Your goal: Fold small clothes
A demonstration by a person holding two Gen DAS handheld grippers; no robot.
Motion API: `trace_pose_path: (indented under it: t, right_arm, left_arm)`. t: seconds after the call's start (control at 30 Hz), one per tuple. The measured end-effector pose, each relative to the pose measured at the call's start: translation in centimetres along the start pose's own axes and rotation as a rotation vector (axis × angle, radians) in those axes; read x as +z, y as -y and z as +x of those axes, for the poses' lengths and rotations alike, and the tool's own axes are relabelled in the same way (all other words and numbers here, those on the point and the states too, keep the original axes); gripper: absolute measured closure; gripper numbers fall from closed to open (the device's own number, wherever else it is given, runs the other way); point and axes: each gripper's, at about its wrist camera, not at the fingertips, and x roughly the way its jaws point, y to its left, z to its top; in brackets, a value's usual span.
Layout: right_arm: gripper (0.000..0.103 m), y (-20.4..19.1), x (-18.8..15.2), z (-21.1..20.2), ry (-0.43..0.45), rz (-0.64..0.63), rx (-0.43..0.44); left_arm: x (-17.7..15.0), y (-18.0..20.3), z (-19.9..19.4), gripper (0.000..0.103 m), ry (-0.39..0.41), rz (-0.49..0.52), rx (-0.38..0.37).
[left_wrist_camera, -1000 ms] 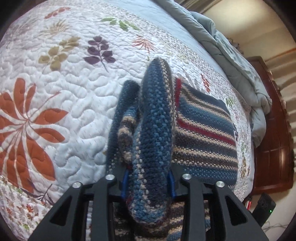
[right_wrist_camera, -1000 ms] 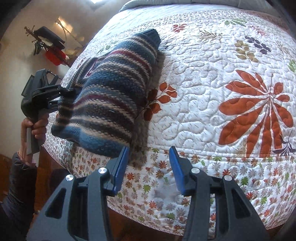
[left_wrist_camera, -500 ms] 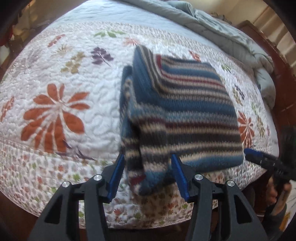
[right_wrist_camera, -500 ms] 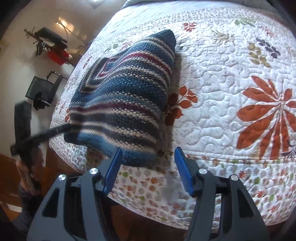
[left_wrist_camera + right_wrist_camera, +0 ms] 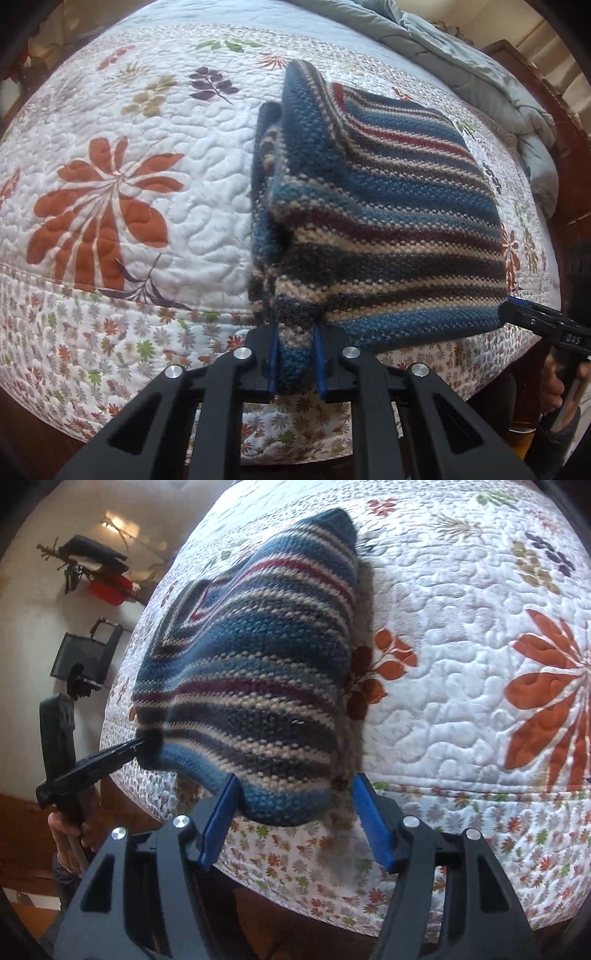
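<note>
A folded striped knit garment [image 5: 388,206], blue with cream, grey and red bands, lies near the front edge of the bed. My left gripper [image 5: 295,360] is shut on its near left corner. It also shows in the right wrist view [image 5: 258,672]. My right gripper [image 5: 295,823] is open, its blue pads [image 5: 218,823] on either side of the garment's near right corner. The right gripper also shows in the left wrist view [image 5: 535,321] at the garment's right edge. The left gripper shows in the right wrist view [image 5: 110,757] gripping the far corner.
The bed carries a white quilted cover [image 5: 147,184] with orange leaf prints. A grey duvet [image 5: 480,74] is bunched at the far right by a dark wooden headboard [image 5: 576,147]. A black chair [image 5: 85,657] stands on the floor beside the bed.
The left gripper let go of the garment, drew back, then closed on its near left corner. The right gripper moved forward until its open pads straddle the right corner.
</note>
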Motion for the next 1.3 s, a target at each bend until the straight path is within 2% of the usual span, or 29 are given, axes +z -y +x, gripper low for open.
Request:
trace_pose_path:
  t: [0.2, 0.27, 0.3, 0.33, 0.37, 0.43, 0.5, 0.6, 0.67, 0.77, 0.83, 0.9, 1.0, 1.1, 1.17, 1.3]
  right_arm:
    - [0.040, 0.6, 0.8, 2.8, -0.064, 0.038, 0.051]
    - [0.056, 1.0, 0.9, 3.5, -0.088, 0.062, 0.062]
    - [0.069, 1.0, 0.8, 3.6, -0.097, 0.065, 0.068]
    - [0.076, 0.9, 0.8, 3.4, -0.093, 0.053, 0.063]
    - [0.078, 0.6, 0.9, 2.9, -0.086, 0.032, 0.058]
    - [0.080, -0.4, 0.6, 1.6, -0.056, -0.029, 0.029]
    - [0.081, -1.1, 0.1, 1.0, -0.044, -0.086, -0.037]
    - [0.081, -0.3, -0.5, 2.3, -0.080, -0.089, -0.094]
    - [0.081, 0.5, -0.6, 3.5, -0.103, -0.065, -0.103]
    - [0.079, 0.8, -0.8, 3.4, -0.091, -0.074, -0.090]
    - [0.065, 0.5, -0.7, 2.6, -0.081, -0.092, -0.086]
    - [0.059, 0.3, -0.5, 1.1, -0.061, -0.110, -0.086]
    - [0.043, 0.1, 0.7, -1.7, -0.010, -0.137, -0.086]
    - [0.040, 0.1, 3.2, -3.5, 0.031, -0.133, -0.070]
    - [0.040, 0.2, 5.0, -3.9, 0.053, -0.125, -0.076]
    - [0.039, 1.4, 10.3, -2.9, 0.055, -0.054, -0.045]
  left_arm:
    - [0.0, 0.0, 1.1, 0.087, -0.018, -0.008, -0.001]
    - [0.2, -0.1, 1.2, 0.087, -0.022, -0.015, -0.006]
    - [0.2, -0.1, 1.1, 0.087, -0.023, -0.018, -0.012]
    - [0.2, -0.1, 0.9, 0.087, -0.023, -0.018, -0.019]
    - [0.3, -0.1, 0.8, 0.087, -0.021, -0.014, -0.023]
    - [0.1, 0.2, 0.7, 0.087, -0.015, 0.002, -0.023]
    - [-0.1, 0.3, 1.1, 0.087, -0.022, 0.007, -0.022]
    - [-0.3, 0.2, 2.1, 0.085, -0.043, 0.007, -0.018]
    - [-0.4, 0.2, 2.9, 0.082, -0.053, 0.006, -0.012]
    - [-0.3, 0.4, 3.0, 0.080, -0.051, 0.014, -0.001]
    - [-0.3, 0.6, 2.5, 0.071, -0.050, 0.026, 0.002]
    - [-0.3, 0.6, 1.2, 0.063, -0.039, 0.029, 0.000]
    - [0.4, 0.5, -1.3, 0.055, 0.006, 0.040, 0.001]
    - [2.2, 0.1, -3.5, 0.051, 0.069, 0.028, 0.000]
    - [4.7, 0.1, -4.2, 0.049, 0.101, 0.012, 0.016]
    - [9.9, 1.1, -2.3, 0.048, 0.078, -0.007, -0.006]
